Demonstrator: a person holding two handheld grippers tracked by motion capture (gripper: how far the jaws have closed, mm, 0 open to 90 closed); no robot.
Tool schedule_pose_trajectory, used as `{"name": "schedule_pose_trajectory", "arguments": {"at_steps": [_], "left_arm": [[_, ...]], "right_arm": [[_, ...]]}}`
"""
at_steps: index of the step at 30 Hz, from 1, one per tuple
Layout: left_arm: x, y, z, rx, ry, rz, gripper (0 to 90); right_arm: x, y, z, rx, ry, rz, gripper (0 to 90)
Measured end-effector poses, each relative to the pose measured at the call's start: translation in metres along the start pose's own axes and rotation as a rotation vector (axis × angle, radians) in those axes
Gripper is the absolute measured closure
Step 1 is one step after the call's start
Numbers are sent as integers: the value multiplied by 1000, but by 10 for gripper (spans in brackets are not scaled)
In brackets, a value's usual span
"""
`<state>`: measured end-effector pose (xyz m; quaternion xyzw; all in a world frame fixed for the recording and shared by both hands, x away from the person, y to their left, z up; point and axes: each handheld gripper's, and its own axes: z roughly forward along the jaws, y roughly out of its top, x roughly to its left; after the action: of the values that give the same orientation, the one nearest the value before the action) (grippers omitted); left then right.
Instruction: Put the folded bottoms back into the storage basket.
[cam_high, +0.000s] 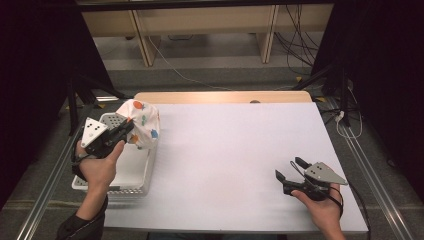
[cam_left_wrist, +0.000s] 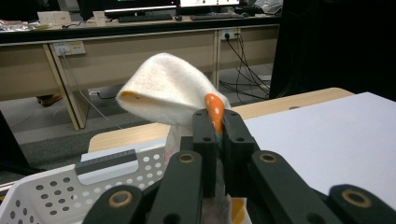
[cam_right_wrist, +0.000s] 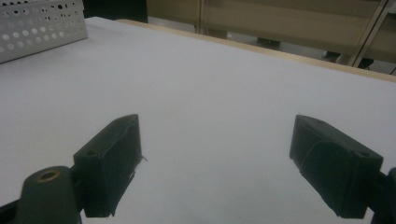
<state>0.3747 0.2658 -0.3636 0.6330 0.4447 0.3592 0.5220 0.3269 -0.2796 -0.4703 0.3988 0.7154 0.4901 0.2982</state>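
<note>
The left gripper (cam_high: 126, 131) was clamped on a white patterned cloth (cam_high: 142, 122), its jaws pinching the fabric above the far end of the white basket (cam_high: 131, 172). The right gripper (cam_high: 289, 169) rested with jaws wide apart over the bare white table (cam_high: 240, 150). To do the step well, the pinch probably needed to stay firm until the cloth cleared the basket rim
</note>
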Motion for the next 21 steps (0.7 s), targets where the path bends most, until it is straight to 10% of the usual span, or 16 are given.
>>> {"name": "schedule_pose_trajectory", "arguments": {"at_steps": [21], "left_arm": [[10,-2,-4,6,28,-4,848]], "right_arm": [[0,0,0,-1,-1,1,173]]}}
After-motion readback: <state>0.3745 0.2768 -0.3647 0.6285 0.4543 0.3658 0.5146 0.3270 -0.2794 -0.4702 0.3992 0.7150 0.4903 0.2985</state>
